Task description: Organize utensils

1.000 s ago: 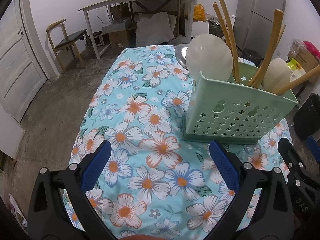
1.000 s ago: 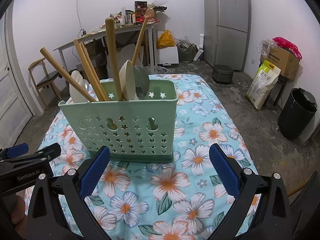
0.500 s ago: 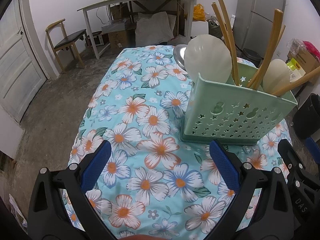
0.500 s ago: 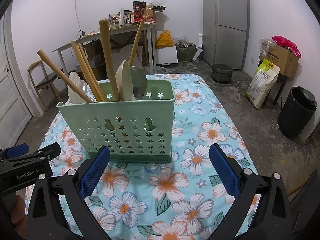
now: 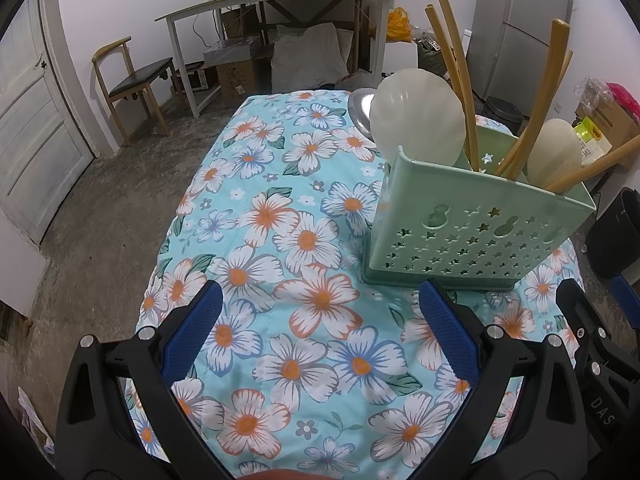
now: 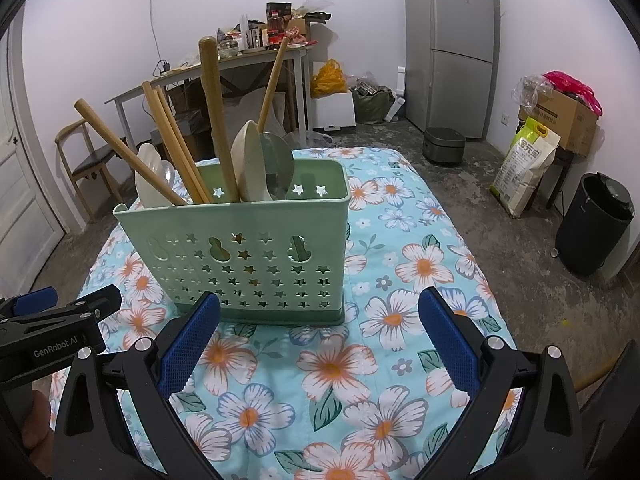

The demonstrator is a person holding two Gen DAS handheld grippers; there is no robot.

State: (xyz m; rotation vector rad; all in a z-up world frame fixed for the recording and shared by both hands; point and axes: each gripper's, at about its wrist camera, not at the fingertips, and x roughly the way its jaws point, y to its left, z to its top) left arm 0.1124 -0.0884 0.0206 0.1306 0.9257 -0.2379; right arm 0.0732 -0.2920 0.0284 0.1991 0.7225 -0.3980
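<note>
Utensils (image 5: pixel 460 92) are standing handles-up in the green holder (image 5: pixel 472 236). From the left wrist, your left gripper (image 5: pixel 320 330) is hovering with fingers spread and empty, the holder lying ahead and off to its right. From the right wrist, your right gripper (image 6: pixel 320 332) is gaping empty too, the holder (image 6: pixel 244 248) sitting just ahead, slightly left, so this hand is looking nearer.

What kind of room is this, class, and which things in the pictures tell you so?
Probably a lived-in home room used as a kitchen or storeroom: a tall fridge, a cluttered table with bottles, and a green utensil caddy on a floral tablecloth.
</note>
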